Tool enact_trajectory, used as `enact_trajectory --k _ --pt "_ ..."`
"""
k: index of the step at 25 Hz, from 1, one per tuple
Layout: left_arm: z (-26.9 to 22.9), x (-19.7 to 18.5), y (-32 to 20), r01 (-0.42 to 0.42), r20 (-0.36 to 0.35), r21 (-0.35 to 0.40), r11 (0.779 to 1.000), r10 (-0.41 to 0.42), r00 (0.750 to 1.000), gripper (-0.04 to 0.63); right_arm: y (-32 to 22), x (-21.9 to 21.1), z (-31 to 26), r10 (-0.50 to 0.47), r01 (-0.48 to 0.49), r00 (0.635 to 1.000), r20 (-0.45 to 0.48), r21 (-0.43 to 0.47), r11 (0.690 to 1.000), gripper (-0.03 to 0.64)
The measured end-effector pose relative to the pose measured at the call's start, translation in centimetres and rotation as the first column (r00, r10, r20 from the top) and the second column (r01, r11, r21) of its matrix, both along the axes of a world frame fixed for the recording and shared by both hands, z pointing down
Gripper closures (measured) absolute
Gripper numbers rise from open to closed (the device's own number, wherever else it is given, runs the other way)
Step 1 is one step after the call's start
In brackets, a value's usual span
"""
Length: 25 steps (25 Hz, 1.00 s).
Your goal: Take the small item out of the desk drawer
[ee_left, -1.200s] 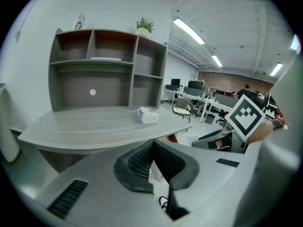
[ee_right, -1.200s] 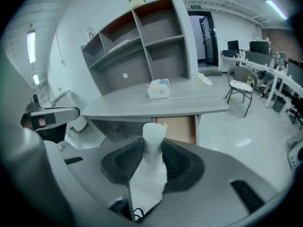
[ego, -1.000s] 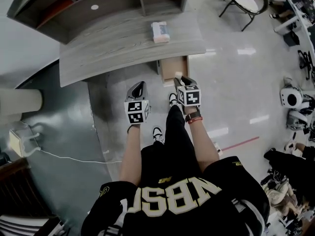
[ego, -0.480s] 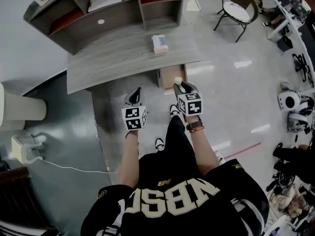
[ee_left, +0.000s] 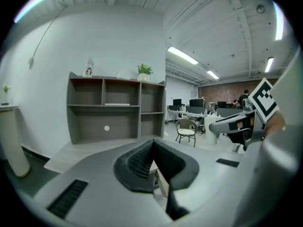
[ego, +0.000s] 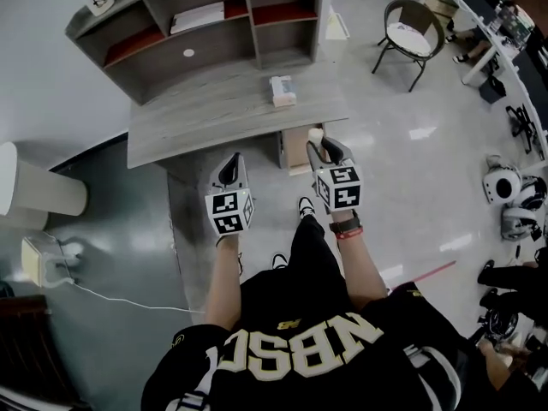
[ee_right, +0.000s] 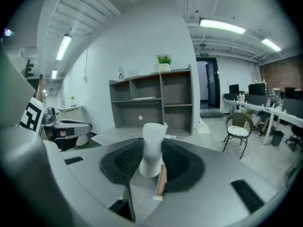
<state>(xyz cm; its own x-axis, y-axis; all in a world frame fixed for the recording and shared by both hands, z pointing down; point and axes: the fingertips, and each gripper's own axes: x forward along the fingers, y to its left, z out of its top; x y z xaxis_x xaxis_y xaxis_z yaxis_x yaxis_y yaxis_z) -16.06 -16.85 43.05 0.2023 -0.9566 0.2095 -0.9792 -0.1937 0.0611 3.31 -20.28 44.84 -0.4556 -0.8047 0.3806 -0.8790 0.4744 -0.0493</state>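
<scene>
My right gripper (ego: 319,146) is shut on a small white cup-shaped item (ego: 315,134), held just above the open wooden drawer (ego: 296,150) under the grey desk (ego: 214,110). In the right gripper view the white item (ee_right: 152,148) stands upright between the dark pads (ee_right: 177,162), with the right gripper (ee_right: 152,161) closed on its lower part. My left gripper (ego: 231,164) hangs over the floor, left of the drawer and in front of the desk edge. The left gripper (ee_left: 151,148) has its jaws together with nothing in them.
A tissue box (ego: 282,90) lies on the desk's right part. A shelf unit (ego: 205,24) stands on the back of the desk. A chair (ego: 409,34) stands at the far right, a white cylinder (ego: 38,187) at the left. The person's legs and shoes (ego: 306,205) are below the grippers.
The view has drawn back from the desk, which now sits higher and smaller. Both grippers have come slightly back from it. The right gripper still holds the white item.
</scene>
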Motion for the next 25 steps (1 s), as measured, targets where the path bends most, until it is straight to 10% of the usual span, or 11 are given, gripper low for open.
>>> enact_trajectory --k 12,25 --pt "-7.7 -0.8 1.6 0.021 0.035 0.181 0.983 -0.028 0.999 0.581 1.7 -1.2 -9.2 -0.019 0.016 1.0 0.007 0.26 0.966 0.485" --pt "-10.1 -2.2 2.8 0.046 0.076 0.267 0.963 -0.069 0.995 0.581 2.4 -2.3 -10.4 0.0 -0.017 0.999 0.05 0.331 0.944 0.485"
